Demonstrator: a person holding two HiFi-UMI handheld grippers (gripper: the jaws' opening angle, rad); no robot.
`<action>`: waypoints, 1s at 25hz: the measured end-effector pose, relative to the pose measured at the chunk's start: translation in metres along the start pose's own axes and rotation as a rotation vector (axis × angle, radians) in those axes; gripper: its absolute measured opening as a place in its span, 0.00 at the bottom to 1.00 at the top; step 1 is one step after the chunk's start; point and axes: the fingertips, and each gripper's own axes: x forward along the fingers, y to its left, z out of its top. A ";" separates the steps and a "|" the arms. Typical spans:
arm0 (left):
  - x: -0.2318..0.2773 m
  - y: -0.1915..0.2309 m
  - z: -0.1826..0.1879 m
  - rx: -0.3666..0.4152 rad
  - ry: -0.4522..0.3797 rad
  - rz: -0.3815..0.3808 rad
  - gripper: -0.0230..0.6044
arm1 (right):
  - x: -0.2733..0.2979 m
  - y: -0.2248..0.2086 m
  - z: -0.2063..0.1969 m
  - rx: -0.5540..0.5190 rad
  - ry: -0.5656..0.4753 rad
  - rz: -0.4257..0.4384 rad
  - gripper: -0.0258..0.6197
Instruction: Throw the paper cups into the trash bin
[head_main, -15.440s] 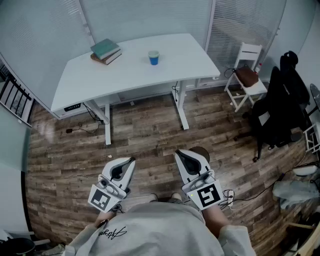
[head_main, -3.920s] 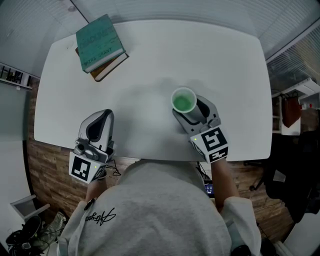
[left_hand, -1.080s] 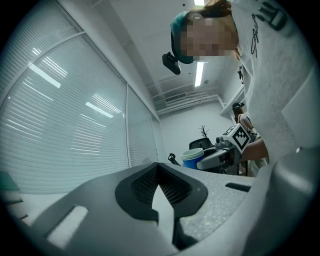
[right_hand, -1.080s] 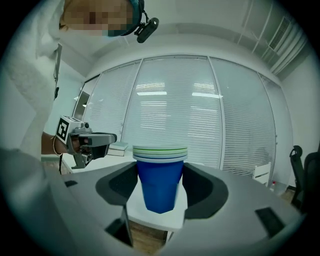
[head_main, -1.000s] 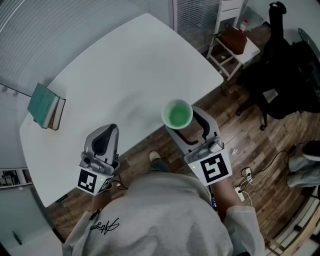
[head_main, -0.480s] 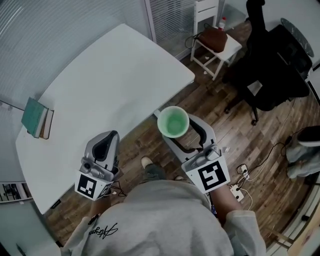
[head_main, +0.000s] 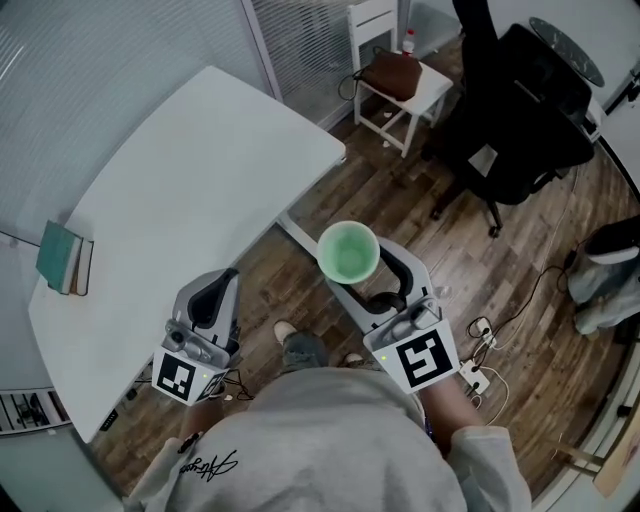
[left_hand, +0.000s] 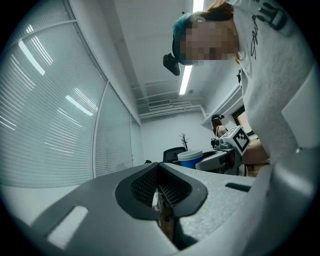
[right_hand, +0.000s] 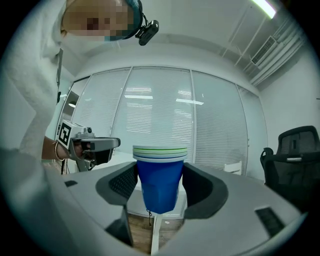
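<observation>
Smooth matt white is shown by the table (head_main: 170, 170), grained wood by the floor (head_main: 400, 200), matt blue by the cups (right_hand: 159, 182).

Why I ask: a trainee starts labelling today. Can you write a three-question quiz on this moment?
1. True or false: the left claw is shut with nothing in it.
2. What does the right claw grip? A: a book. B: a stack of paper cups. C: a bottle.
3. Fill the gap: in the head view the cups hang past the edge of the white desk, above the wooden ____.

Key: 1 true; 2 B; 3 floor.
</observation>
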 end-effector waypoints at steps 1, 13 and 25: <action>0.003 -0.005 0.000 -0.005 -0.002 -0.010 0.04 | -0.006 -0.002 -0.001 0.000 0.003 -0.008 0.46; 0.044 -0.071 0.001 -0.044 -0.027 -0.130 0.04 | -0.084 -0.034 -0.011 0.018 0.018 -0.134 0.46; 0.091 -0.119 0.005 -0.088 -0.062 -0.310 0.04 | -0.140 -0.055 -0.017 0.039 0.030 -0.295 0.46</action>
